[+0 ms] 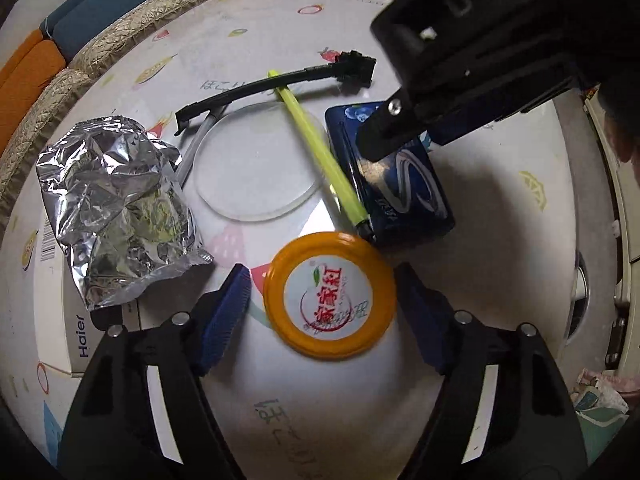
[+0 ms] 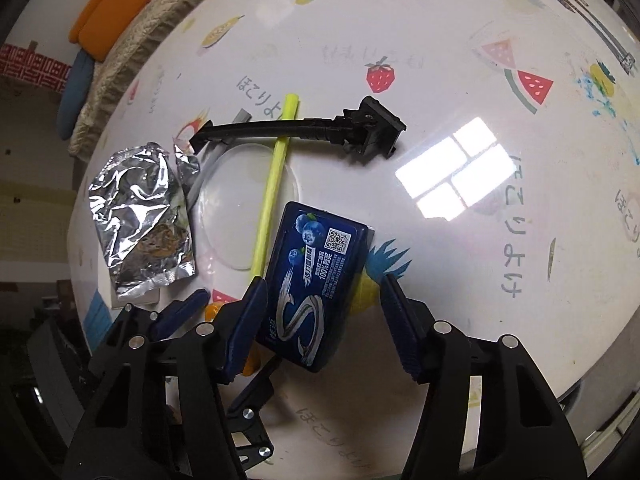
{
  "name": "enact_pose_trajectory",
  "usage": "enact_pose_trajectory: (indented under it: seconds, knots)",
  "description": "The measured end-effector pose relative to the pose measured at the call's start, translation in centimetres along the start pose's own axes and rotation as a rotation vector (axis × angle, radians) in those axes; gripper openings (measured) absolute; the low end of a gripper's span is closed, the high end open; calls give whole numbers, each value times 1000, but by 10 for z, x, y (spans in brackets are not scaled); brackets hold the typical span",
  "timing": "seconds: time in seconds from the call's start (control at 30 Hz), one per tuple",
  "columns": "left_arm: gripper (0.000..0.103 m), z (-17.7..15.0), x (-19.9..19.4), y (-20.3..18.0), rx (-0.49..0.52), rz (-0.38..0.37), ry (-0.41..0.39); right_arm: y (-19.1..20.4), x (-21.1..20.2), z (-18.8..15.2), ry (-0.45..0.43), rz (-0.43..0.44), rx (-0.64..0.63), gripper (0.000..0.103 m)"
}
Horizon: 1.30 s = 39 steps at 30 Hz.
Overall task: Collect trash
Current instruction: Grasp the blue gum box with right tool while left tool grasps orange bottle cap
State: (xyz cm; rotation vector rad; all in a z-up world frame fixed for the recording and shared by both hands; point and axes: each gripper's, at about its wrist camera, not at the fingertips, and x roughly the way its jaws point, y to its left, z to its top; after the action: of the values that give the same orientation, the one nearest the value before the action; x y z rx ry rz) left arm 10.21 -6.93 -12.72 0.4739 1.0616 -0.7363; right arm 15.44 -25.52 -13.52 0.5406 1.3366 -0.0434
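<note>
- My left gripper (image 1: 322, 304) is spread wide around the orange lid (image 1: 330, 294) on the desk (image 1: 500, 220).
- My right gripper (image 2: 322, 320) is parted, straddling the blue gum box (image 2: 316, 284); its contents are hidden.
- The foil bag (image 1: 116, 208) gapes ahead-left of my left gripper.

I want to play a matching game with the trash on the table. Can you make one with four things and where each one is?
Things:
1. orange lid
2. blue gum box
3. yellow-green straw
4. foil bag

Places:
A. lying across the clear round disc
B. between the open jaws of the right gripper
C. partly on a white Haier box
D. between the open jaws of the left gripper

Pairs: 1-D, 2-B, 3-A, 4-C
</note>
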Motion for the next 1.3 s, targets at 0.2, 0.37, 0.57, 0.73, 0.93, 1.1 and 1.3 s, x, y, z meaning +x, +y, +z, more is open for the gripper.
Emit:
enact_pose_trajectory:
  seconds: [0.2, 0.37, 0.57, 0.73, 0.93, 1.1, 1.3]
  knots:
    - [56, 1, -3, 9, -27, -11, -18, 13, 13, 1, 1, -39, -5, 62]
    - [56, -8, -7, 11, -42, 0, -33, 22, 14, -3, -21, -113, -67, 59]
    - [55, -21, -14, 11, -74, 13, -34, 20, 12, -8, -21, -118, -94, 56]
    - [55, -27, -27, 15, -105, 7, -53, 0, -1, -14, -14, -49, -63, 56]
    - [55, -29, -51, 2, -99, 20, -78, -7, -29, -23, -22, 0, -81, 56]
    - [55, -25, -69, -8, -69, 30, -105, -23, -59, -30, -46, 31, -84, 56]
    - [55, -19, -97, -33, -15, 34, -137, -45, -92, -41, -67, 81, -92, 56]
